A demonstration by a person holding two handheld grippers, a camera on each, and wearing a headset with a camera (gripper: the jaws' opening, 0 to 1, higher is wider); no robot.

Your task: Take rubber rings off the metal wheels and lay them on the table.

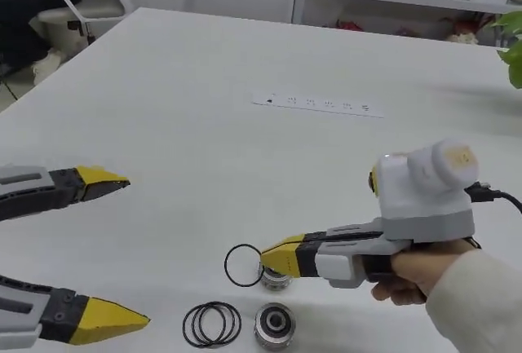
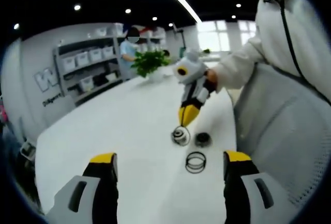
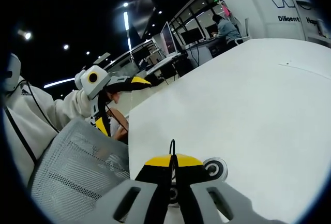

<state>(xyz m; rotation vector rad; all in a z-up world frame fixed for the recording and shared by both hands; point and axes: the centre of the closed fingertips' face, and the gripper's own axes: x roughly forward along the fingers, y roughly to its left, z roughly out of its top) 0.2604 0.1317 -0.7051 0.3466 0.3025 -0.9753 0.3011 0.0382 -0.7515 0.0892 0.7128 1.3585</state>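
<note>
My right gripper (image 1: 265, 255) is shut on a thin black rubber ring (image 1: 243, 265), pinching its right edge. The ring hangs just left of a small metal wheel (image 1: 276, 278) that stands under the jaw tips. A second metal wheel (image 1: 273, 324) stands nearer the front edge, and beside it lies a pile of loose black rings (image 1: 212, 323). In the right gripper view the ring (image 3: 172, 149) shows edge-on above the closed jaws, with one wheel (image 3: 214, 168) to the right. My left gripper (image 1: 139, 250) stands wide open at the left, holding nothing, apart from the wheels (image 2: 180, 136).
A white power strip (image 1: 316, 103) lies mid-table, farther back. A chair (image 1: 81, 2) stands off the far left corner, and shelves line the back wall. A green plant (image 1: 510, 43) pokes in at the right edge. The white table (image 1: 204, 125) is broad.
</note>
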